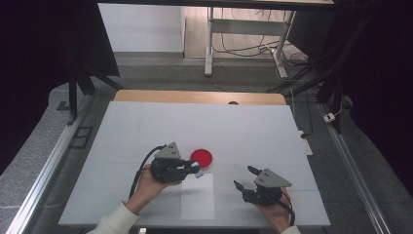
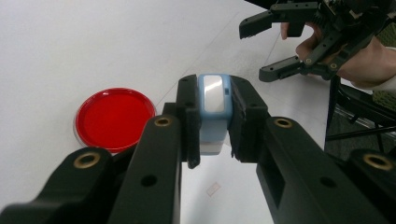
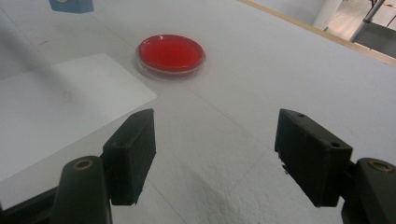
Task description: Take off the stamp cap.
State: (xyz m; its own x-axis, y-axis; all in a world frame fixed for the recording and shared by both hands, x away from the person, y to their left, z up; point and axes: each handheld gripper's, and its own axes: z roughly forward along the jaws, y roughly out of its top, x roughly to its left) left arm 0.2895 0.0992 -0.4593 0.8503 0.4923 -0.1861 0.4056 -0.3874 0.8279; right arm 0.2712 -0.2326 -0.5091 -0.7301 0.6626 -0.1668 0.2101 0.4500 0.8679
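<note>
The picking-up looks done — the left hand-held gripper (image 2: 215,121) is closed on a small light-blue block (image 2: 214,109), held above the bench (image 1: 146,126) just beside the red dish (image 1: 201,157) — while the right hand-held gripper (image 3: 215,158) waits open and empty, so the placing is left.

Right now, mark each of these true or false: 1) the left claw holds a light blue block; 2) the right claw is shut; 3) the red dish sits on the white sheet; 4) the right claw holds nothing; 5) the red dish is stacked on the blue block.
1) True: the left claw is shut on the light blue block.
2) False: the right claw is open, jaws wide apart.
3) False: the red dish lies on the table, beside the white sheet.
4) True.
5) False: the dish rests on the table; the block is held above it.
</note>
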